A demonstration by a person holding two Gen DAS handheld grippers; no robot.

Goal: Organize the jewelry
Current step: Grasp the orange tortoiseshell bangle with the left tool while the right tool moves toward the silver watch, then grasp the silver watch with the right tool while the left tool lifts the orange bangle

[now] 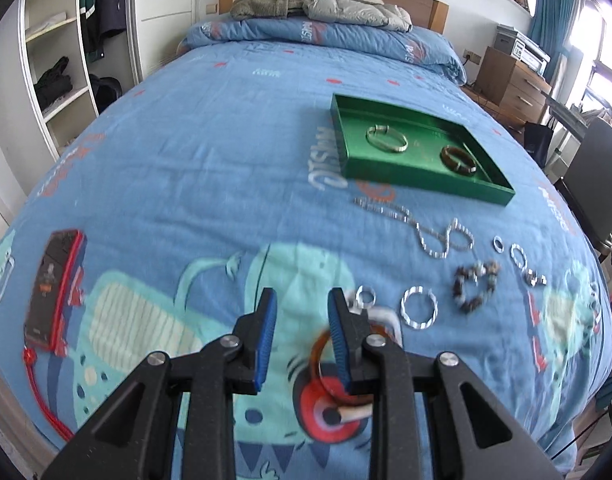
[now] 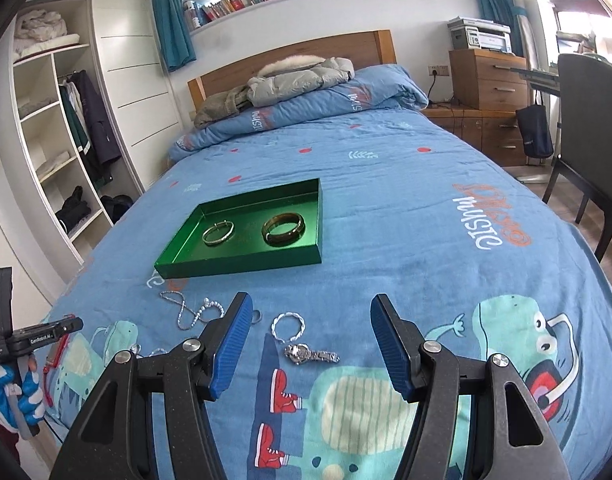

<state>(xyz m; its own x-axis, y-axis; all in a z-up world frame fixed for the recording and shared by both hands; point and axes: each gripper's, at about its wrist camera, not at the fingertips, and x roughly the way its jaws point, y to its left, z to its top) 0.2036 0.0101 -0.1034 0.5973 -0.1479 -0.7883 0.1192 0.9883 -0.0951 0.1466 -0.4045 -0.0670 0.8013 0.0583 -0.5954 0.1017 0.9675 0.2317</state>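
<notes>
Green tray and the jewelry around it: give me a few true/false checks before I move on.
1. The green tray holds two bangles. True: a silver bangle and a dark amber bangle.
2. The silver chain lies inside the tray. False: it lies on the bedspread, in front of the tray.
3. The right gripper is shut on a ring. False: its jaws stand wide open with nothing between them.
4. The beaded bracelet is on the bedspread. True.
5. The left gripper is open. True.
</notes>
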